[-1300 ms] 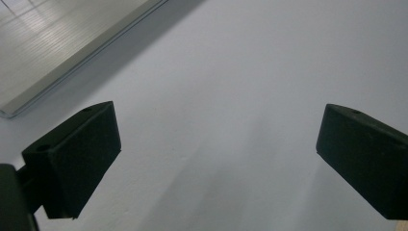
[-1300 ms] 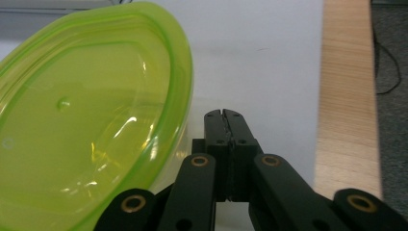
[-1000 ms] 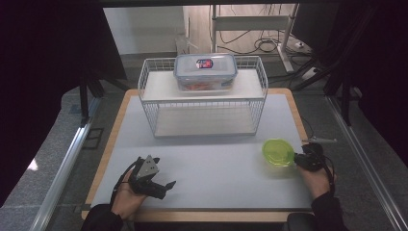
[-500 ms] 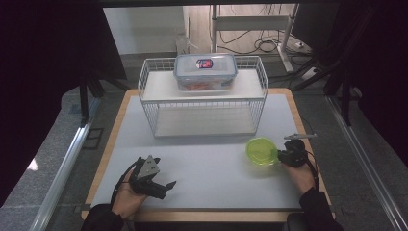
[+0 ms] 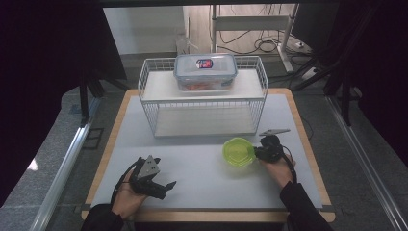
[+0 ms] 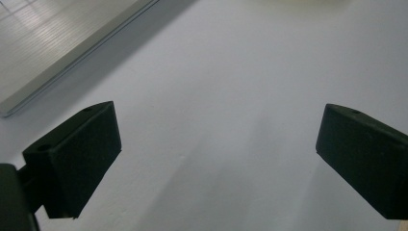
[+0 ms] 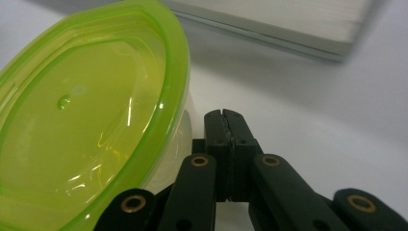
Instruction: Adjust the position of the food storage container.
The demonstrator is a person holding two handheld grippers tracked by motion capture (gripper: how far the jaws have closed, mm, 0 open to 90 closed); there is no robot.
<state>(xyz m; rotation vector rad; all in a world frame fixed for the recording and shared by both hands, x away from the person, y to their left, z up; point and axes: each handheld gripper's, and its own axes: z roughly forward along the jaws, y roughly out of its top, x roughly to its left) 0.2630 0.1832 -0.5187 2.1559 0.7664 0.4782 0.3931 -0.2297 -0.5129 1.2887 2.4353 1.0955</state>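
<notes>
A round clear tub with a lime-green lid [image 5: 238,152] sits on the white mat, right of centre and in front of the wire rack. My right gripper [image 5: 257,153] lies low on the mat right beside it, on its right. The right gripper view has the two jaws of that gripper [image 7: 225,115] pressed together with nothing between them, their tip close against the side of the tub [image 7: 91,120]. My left gripper [image 5: 167,189] rests at the front left of the mat. Its pads [image 6: 77,159] stand wide apart over bare mat, so it is open.
A white wire rack [image 5: 202,96] stands at the back middle of the table, with a clear lidded box [image 5: 205,71] holding something red on its top shelf. The rack's lower board [image 7: 288,24] lies just beyond the tub. Bare mat [image 5: 202,178] spreads between the two hands.
The right gripper and the green-lidded tub have slid left together across the mat, from near the right edge toward the centre. The left hand has stayed where it was.
</notes>
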